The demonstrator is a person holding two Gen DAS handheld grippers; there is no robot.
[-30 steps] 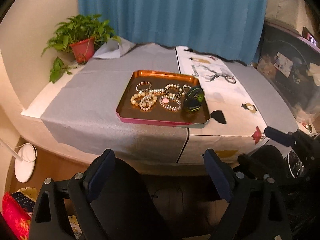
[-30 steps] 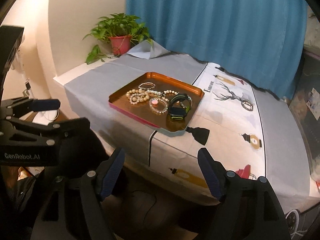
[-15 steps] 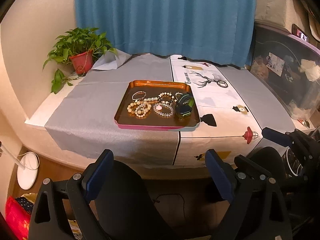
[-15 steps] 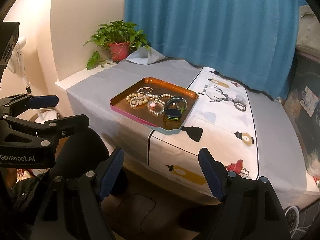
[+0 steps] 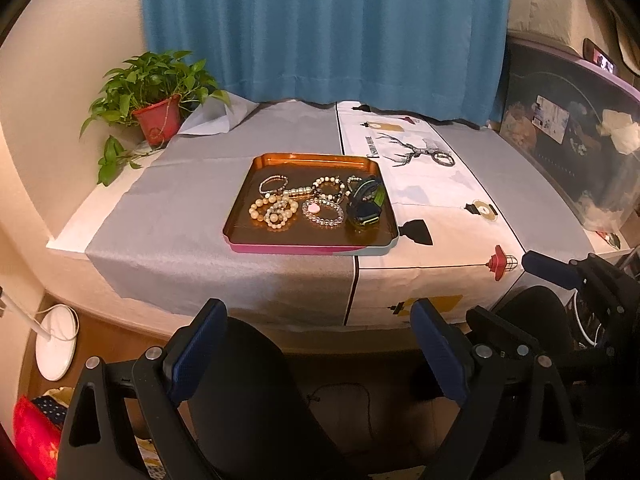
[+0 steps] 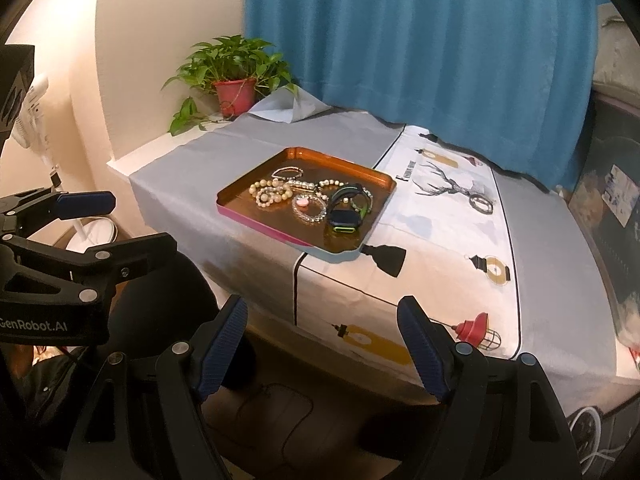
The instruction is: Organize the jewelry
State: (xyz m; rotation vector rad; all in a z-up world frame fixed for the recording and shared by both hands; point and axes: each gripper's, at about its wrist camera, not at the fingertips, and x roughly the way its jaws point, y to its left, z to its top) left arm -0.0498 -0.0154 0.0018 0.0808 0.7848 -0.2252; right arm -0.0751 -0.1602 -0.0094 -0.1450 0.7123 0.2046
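Observation:
An orange tray sits on the cloth-covered table. It holds several bead bracelets, a clear bracelet with a pink charm and a dark watch with a green band. My left gripper is open and empty, held below the table's front edge. My right gripper is open and empty, also short of the table. The left gripper also shows at the left of the right wrist view.
A potted plant stands at the table's back left by a blue curtain. A clear storage bin stands on the right. A white fan base sits on the floor at the left.
Both grippers have drawn back and risen a little, so the tray looks smaller and further off. Both stay open. The jewelry has not moved.

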